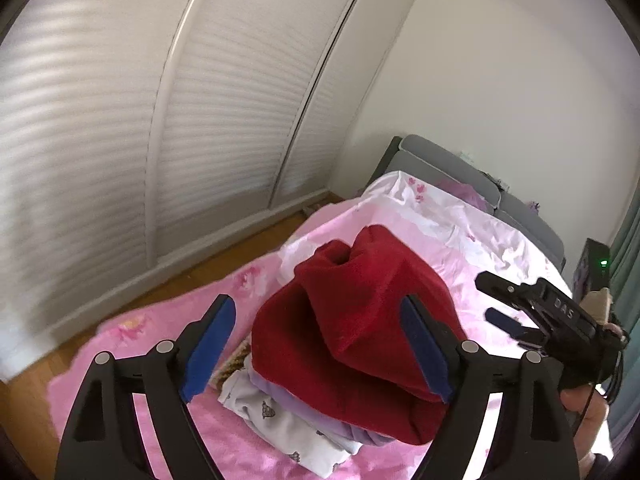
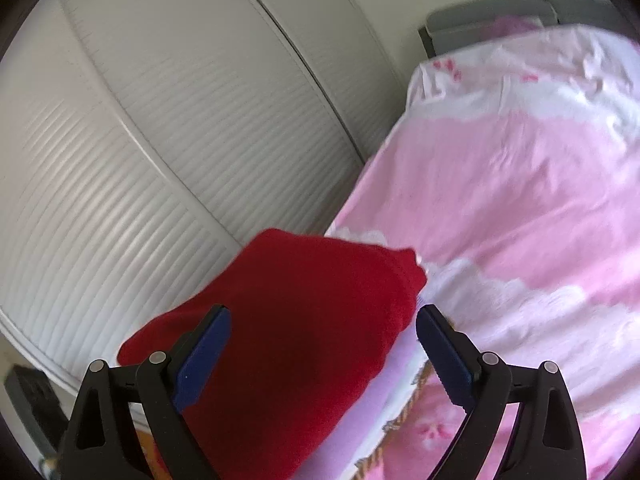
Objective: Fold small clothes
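A folded red garment (image 1: pixel 352 320) lies on top of a small stack of folded clothes, with a lilac piece (image 1: pixel 360 434) and a white printed piece (image 1: pixel 288 428) under it, on the pink bedspread (image 1: pixel 168 320). My left gripper (image 1: pixel 320 344) is open and empty, its blue pads either side of the red garment, above it. My right gripper (image 1: pixel 490 298) shows at the right of the left wrist view, open and empty. In the right wrist view the right gripper (image 2: pixel 324 356) hovers open over the red garment (image 2: pixel 288 320) and the lilac piece (image 2: pixel 384 392).
White slatted wardrobe doors (image 1: pixel 120 120) stand left of the bed, with a strip of wooden floor (image 1: pixel 224 252) between. A grey headboard (image 1: pixel 448 164) is at the far end. A dark device with a green light (image 1: pixel 596 268) stands at the right.
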Tool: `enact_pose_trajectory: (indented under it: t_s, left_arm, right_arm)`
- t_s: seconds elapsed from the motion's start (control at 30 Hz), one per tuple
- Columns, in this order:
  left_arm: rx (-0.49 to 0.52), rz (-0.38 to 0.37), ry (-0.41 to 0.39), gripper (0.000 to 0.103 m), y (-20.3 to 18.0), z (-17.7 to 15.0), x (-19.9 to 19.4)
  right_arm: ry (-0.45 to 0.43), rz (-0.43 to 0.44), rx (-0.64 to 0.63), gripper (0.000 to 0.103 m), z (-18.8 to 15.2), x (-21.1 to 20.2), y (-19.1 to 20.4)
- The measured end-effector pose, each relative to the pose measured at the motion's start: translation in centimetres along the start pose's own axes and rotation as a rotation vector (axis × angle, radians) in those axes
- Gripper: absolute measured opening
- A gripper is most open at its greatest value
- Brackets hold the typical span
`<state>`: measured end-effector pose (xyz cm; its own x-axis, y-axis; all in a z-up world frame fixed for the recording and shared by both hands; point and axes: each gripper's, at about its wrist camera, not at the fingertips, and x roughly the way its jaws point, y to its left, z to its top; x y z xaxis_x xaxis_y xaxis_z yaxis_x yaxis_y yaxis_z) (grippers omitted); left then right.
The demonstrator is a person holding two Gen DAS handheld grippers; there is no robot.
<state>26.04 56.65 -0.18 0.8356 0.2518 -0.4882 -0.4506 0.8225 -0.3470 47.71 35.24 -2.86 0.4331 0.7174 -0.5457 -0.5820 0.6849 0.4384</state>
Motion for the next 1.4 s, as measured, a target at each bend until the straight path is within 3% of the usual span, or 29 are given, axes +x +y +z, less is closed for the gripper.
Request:
enact_pose_trajectory:
  t_s: [0.2, 0.37, 0.5, 0.87, 1.0, 1.4]
  left_arm:
    - [0.086, 0.044, -0.015, 0.087, -2.8, -1.2, -3.8]
    - [0.152, 0.069, -0.024, 0.095, -5.6, -4.0, -8.5]
    - [0.238, 0.083, -0.027, 0.097, -8.2, -6.9, -12.6]
    - [0.340, -0.009, -0.031, 0.103, -16.1, -16.3, -23.7]
    - [0.374, -0.044, -0.025, 0.103, -18.9, -20.0, -26.8]
    - [0.519, -0.143, -0.039, 0.103, -27.8, -29.5, -33.2]
  right_arm:
    - [-0.040, -0.055, -0.107, 0.094, -1.3, -3.4, 2.6]
    - [-0.084, -0.107, -0.162, 0.094, -4.3, -9.1, 3.6]
    - [-0.143, -0.163, -0.210, 0.094, -7.9, -15.9, 4.0]
    - [-0.264, -0.377, -0.262, 0.098, -19.3, -34.5, 2.0]
    - [-0.300, -0.494, -0.270, 0.100, -23.3, -40.7, 0.6]
    - [-0.326, -0.723, -0.118, 0.102, -31.9, -52.9, -5.6]
